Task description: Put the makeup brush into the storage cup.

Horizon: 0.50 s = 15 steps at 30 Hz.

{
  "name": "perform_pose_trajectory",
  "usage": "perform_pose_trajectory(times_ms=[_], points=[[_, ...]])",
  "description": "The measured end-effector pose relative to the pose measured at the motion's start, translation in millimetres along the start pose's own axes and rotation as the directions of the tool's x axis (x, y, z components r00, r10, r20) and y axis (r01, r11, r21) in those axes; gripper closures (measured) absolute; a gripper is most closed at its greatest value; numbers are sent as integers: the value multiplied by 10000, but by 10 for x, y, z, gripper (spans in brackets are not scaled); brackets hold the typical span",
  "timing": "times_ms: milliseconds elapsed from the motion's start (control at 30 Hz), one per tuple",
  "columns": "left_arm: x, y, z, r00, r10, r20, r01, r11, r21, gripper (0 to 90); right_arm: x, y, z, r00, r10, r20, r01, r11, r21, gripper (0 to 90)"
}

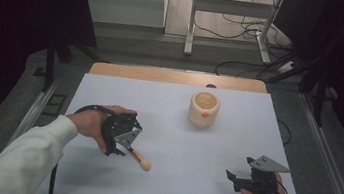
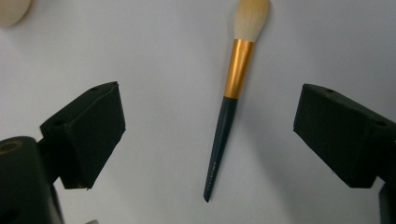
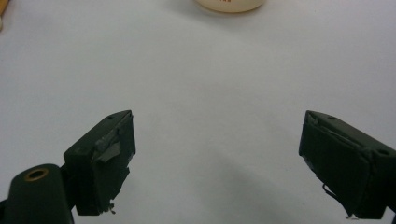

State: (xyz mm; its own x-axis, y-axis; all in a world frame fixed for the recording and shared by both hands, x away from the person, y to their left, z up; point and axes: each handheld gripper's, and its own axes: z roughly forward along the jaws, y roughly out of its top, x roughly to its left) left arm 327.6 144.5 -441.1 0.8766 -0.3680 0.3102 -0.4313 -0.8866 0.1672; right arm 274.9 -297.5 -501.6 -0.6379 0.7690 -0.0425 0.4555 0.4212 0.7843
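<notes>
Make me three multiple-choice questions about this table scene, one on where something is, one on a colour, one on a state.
1. Where does the makeup brush lie?
A. inside the cup
B. flat on the white mat, between the left tongs' jaws
C. on the floor

2. What colour is the brush's ferrule?
A. gold
B. red
C. green

3. How are the right tongs?
A. shut on the cup
B. shut on the brush
C. open, holding nothing

Answers: B, the left gripper view shows it on the mat; A, a gold band below the bristles; C, jaws wide apart over bare mat.
</notes>
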Motion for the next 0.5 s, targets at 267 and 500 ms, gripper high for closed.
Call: perform_pose_trajectory(times_ms=[267, 500], points=[[18, 33, 109, 9998, 33, 199, -36, 9999, 162, 69, -5, -3, -2, 10000, 31, 7, -31, 10000, 10, 113], [14, 61, 232, 9976, 211, 655, -228, 9994, 251, 95, -4, -3, -2, 10000, 32, 14, -32, 10000, 12, 113]])
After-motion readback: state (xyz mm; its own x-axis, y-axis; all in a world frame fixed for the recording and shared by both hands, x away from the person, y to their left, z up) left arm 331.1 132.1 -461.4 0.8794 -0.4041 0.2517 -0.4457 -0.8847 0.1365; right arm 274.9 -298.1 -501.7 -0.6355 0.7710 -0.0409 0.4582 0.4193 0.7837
